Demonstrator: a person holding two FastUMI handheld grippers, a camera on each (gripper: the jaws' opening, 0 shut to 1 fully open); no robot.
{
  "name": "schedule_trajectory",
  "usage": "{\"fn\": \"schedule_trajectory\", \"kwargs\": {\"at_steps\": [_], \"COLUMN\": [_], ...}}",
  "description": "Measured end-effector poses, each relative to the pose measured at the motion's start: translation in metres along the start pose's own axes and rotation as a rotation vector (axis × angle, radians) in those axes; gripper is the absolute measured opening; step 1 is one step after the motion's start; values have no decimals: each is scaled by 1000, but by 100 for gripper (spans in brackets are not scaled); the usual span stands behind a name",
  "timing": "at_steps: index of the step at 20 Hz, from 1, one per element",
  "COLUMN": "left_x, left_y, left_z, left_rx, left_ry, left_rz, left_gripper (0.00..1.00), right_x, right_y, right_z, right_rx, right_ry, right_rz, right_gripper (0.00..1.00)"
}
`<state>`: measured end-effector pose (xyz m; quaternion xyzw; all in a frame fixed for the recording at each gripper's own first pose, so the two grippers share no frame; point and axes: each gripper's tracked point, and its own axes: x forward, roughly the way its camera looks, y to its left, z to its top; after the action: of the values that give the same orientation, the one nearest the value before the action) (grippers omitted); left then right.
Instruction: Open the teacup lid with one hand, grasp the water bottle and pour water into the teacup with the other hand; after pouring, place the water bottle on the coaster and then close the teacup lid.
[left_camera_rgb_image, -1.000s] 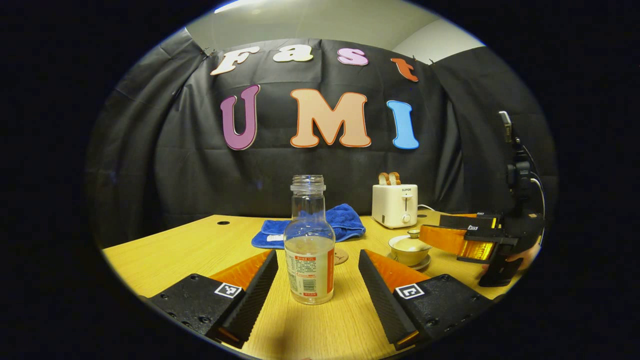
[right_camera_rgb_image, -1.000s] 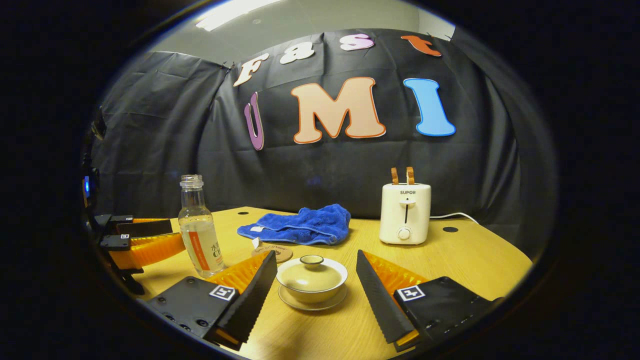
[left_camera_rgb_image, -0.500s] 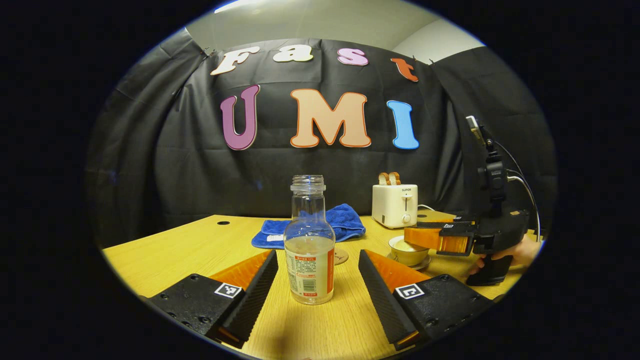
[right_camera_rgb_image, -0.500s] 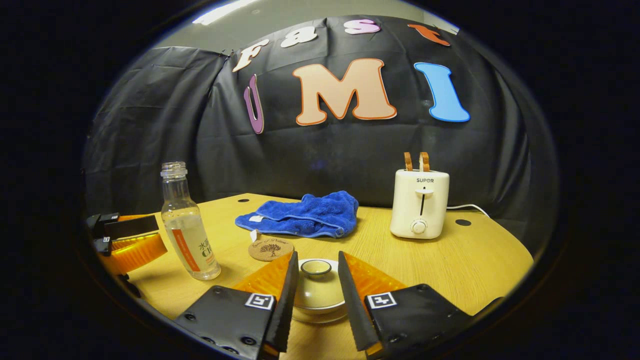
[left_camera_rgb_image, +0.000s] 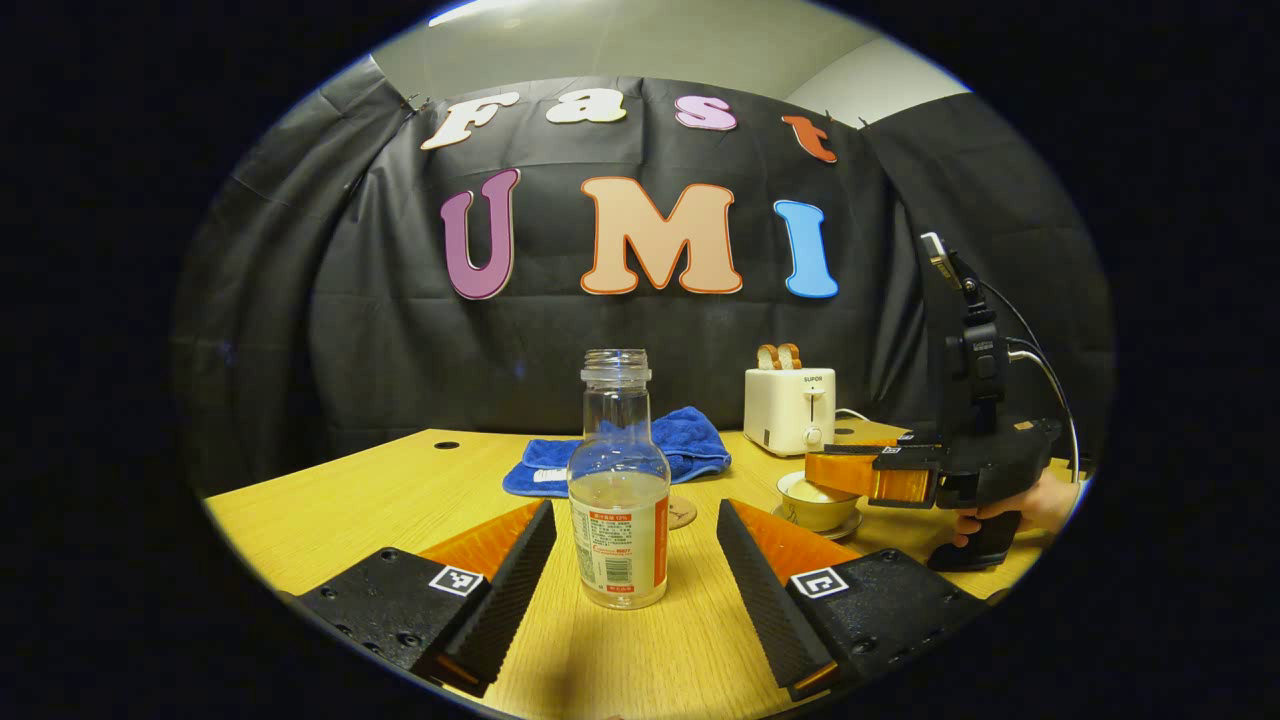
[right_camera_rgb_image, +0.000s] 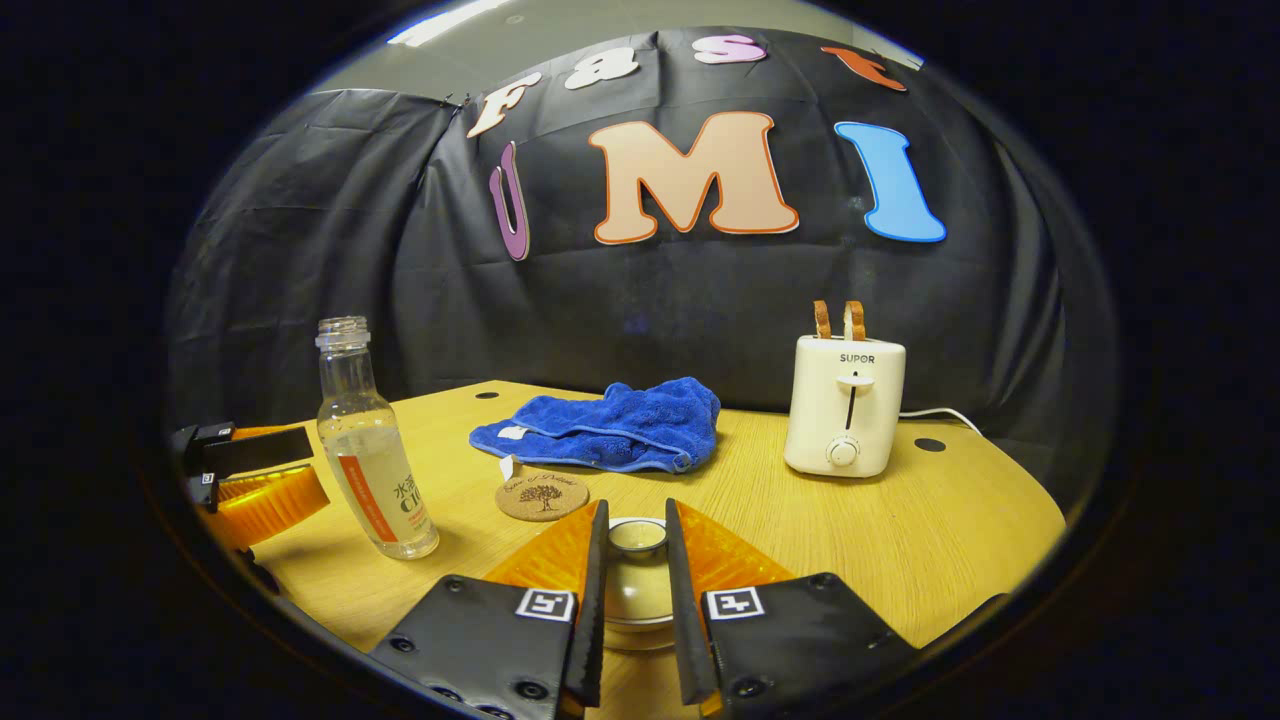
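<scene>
Right gripper view, left to right: left gripper at the desk's left edge, water bottle upright just beside it, cork coaster near the middle, blue towel behind toward the back edge, white toaster with two slices near the back right corner. At bottom centre, right gripper narrowed around the teacup lid's knob, fingers flanking it closely; contact cannot be told. Teacup on its saucer mostly hidden beneath.

Left gripper view: left gripper spread wide, water bottle standing between the fingers, touching neither. Farther right, teacup under the right gripper, held by a hand near the right edge.
</scene>
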<state>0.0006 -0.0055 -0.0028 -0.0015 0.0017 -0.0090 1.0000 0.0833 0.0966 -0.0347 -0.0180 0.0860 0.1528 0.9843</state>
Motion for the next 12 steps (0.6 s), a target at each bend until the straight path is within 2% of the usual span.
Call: {"fn": "schedule_trajectory", "kwargs": {"at_steps": [1, 7, 12], "left_x": [0, 11, 28], "left_y": [1, 6, 12], "left_z": [0, -4, -15], "left_rx": [1, 3, -6], "left_ry": [0, 14, 94], "left_rz": [3, 25, 42], "left_gripper": [95, 95, 95], "right_x": [-3, -20, -36], "right_y": [-1, -9, -21], "right_z": [-1, 15, 19], "right_rx": [3, 20, 27], "right_ry": [-4, -105, -157], "right_rz": [-5, -58, -117], "right_gripper": [30, 30, 30]}}
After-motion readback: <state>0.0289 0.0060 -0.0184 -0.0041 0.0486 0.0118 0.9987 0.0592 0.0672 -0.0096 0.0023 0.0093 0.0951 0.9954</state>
